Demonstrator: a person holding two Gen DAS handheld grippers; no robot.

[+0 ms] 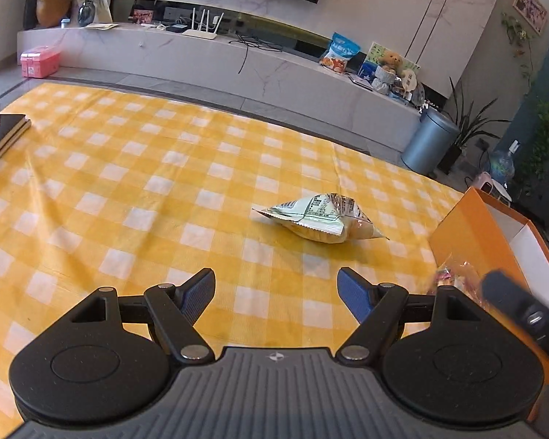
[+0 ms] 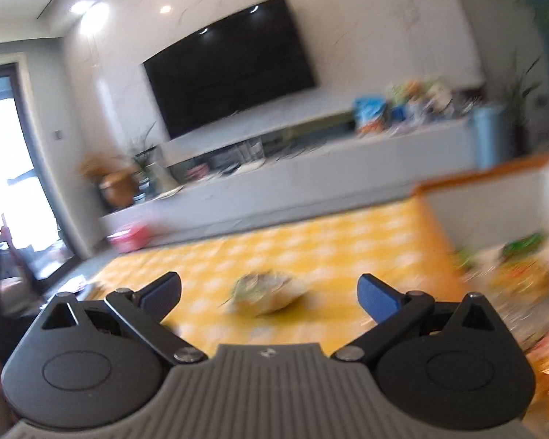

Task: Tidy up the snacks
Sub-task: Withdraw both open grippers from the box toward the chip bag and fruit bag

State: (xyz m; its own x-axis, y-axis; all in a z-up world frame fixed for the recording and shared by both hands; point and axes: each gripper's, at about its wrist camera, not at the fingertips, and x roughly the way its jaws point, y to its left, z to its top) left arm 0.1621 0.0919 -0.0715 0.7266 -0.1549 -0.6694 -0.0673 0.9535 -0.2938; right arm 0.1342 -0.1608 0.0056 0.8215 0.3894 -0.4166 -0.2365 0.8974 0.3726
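Left wrist view: left hand-held gripper [image 1: 276,289] with jaws spread wide, nothing between them. Snack packet [image 1: 320,218] flat on yellow checked table [image 1: 128,183], ahead and slightly right of the fingers, apart from them. Orange box [image 1: 468,226] at right table edge, open-topped, wrappers inside. Black notebooks [image 1: 2,135] far left.

Right wrist view, blurred: right hand-held gripper [image 2: 269,294] also wide open, empty; same packet [image 2: 267,292] probably beyond the fingertips. Box [image 2: 486,201] to right.
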